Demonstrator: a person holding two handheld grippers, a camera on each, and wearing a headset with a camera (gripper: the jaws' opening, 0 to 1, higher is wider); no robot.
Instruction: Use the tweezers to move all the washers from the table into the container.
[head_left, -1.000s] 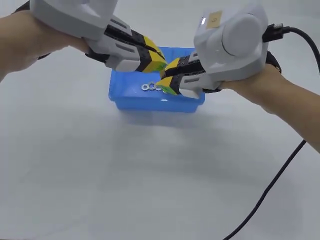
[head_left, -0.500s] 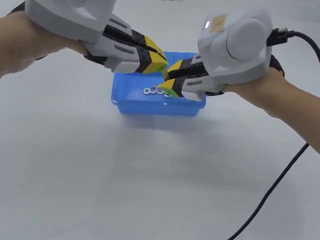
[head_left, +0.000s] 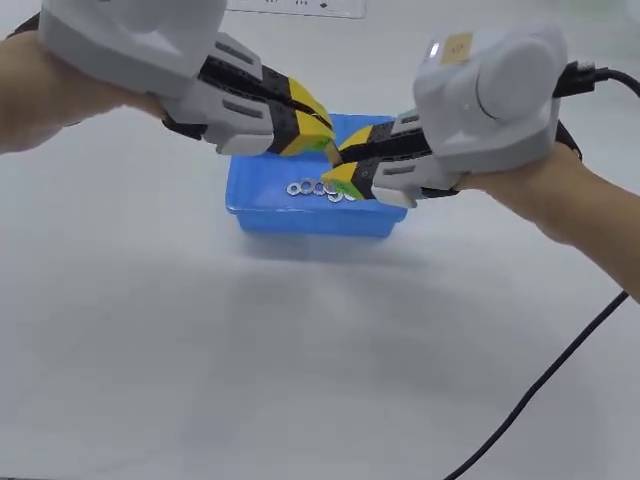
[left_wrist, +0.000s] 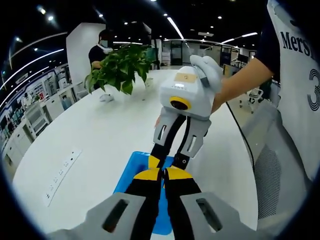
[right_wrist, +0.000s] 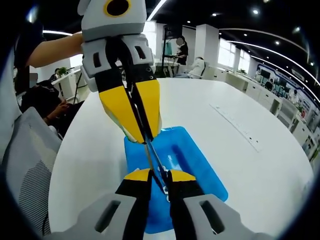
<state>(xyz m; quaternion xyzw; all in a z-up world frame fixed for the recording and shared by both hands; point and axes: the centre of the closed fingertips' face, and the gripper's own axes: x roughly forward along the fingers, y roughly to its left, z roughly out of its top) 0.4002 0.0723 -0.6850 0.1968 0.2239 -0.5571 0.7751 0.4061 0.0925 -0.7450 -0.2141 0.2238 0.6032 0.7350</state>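
A blue container (head_left: 300, 215) sits on the white table and holds several metal washers (head_left: 318, 188) in a row. Both grippers meet over it. My left gripper (head_left: 318, 125) comes in from the upper left, its yellow-tipped jaws pressed together on the upper end of thin dark tweezers (right_wrist: 150, 145). The tweezers run down between the narrowly spaced jaws of my right gripper (right_wrist: 160, 177), which closes on their legs above the container (right_wrist: 200, 165). In the left gripper view my left gripper (left_wrist: 162, 175) faces the right gripper (left_wrist: 167, 161) tip to tip. The tweezers' tips are hidden.
A black cable (head_left: 540, 380) trails from the right gripper across the table's right side. A potted plant (left_wrist: 122, 67) stands far off on the table, and a socket strip (left_wrist: 60, 175) lies near one edge. A mesh chair (right_wrist: 25, 165) is beside the table.
The head view has shifted a little. Both grippers stay together over the container, and the washers lie where they were.
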